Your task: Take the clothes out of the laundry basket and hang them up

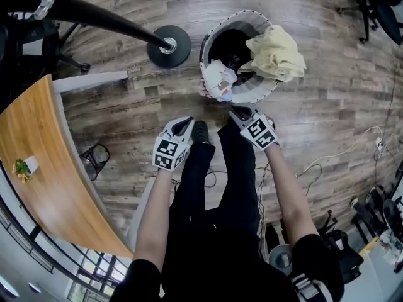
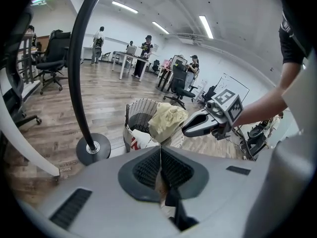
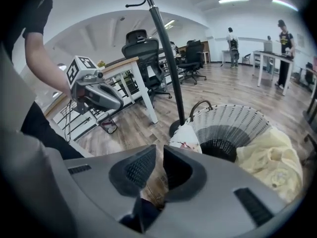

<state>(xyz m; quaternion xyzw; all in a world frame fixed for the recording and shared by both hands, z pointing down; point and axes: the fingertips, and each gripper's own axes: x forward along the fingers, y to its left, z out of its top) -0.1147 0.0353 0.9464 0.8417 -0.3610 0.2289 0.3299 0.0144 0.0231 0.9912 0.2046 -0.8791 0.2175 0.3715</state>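
the left gripper (image 1: 186, 124) has its jaws pressed together on nothing. the right gripper (image 1: 240, 113), jaws a narrow gap apart and empty, hangs just short of the laundry basket (image 1: 259, 92) on the wood floor. a white garment (image 1: 218, 77) drapes the basket's near left rim, a pale yellow garment (image 1: 276, 54) its right.

Person in black short-sleeved top (image 1: 313, 253) and black trousers (image 1: 214, 197); grey left gripper (image 1: 185, 123) and right gripper (image 1: 240, 112) each bear a black-and-white marker cube (image 1: 167, 153).

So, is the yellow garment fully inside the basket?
No. The yellow garment drapes over the rim of the basket, partly hanging outside.
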